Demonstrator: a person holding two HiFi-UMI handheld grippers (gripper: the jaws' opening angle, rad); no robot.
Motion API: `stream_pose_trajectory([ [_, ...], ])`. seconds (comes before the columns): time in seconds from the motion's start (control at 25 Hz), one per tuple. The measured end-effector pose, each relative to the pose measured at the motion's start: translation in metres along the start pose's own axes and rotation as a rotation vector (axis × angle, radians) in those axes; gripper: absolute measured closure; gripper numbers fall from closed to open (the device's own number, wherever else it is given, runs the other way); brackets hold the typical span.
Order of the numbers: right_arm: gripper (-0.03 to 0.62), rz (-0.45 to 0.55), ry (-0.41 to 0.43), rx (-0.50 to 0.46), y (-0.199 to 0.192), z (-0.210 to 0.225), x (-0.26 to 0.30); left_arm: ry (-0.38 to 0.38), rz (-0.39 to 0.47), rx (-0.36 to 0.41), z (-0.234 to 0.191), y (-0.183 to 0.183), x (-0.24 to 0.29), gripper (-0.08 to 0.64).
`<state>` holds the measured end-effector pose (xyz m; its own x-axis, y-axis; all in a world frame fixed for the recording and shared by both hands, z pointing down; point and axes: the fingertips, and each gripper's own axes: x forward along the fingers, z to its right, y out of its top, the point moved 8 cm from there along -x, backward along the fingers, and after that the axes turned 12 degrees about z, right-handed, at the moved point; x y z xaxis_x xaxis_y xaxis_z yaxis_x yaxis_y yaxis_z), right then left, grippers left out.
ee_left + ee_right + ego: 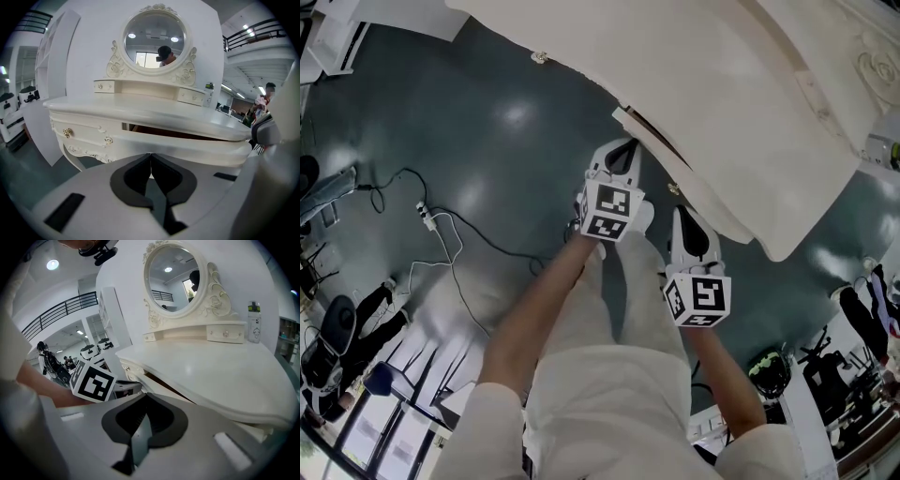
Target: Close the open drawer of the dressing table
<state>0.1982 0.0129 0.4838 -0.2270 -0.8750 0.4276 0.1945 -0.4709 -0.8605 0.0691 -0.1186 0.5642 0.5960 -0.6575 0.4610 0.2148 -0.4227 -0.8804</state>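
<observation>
Glossy grey floor (487,122) lies under a white dressing table (84,136). Its centre drawer (187,146) stands out a little beneath the counter (140,112), with a dark gap above its front. It looks like stiff, smooth painted wood, probably light on its runners, so a flat push on the front should serve. The left gripper (151,157) is just before it, jaws closed and empty. The right gripper (145,399), at the left one's 4 o'clock in the head view, is also closed on nothing.

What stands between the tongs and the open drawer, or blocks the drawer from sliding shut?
Nothing visible does. The left tongs and right tongs, both shut and empty, face the front of the drawer with only air between. The gap under the tabletop shows no object, though most of the inside is hidden.
</observation>
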Motion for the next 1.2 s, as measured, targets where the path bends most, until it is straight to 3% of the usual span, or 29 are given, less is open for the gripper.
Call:
stream_pose_trajectory([
  [1.2,0.591,0.014,-0.020,0.017,0.008,0.030,-0.011,-0.026,0.035,0.039,0.008,0.017,0.044,0.551],
])
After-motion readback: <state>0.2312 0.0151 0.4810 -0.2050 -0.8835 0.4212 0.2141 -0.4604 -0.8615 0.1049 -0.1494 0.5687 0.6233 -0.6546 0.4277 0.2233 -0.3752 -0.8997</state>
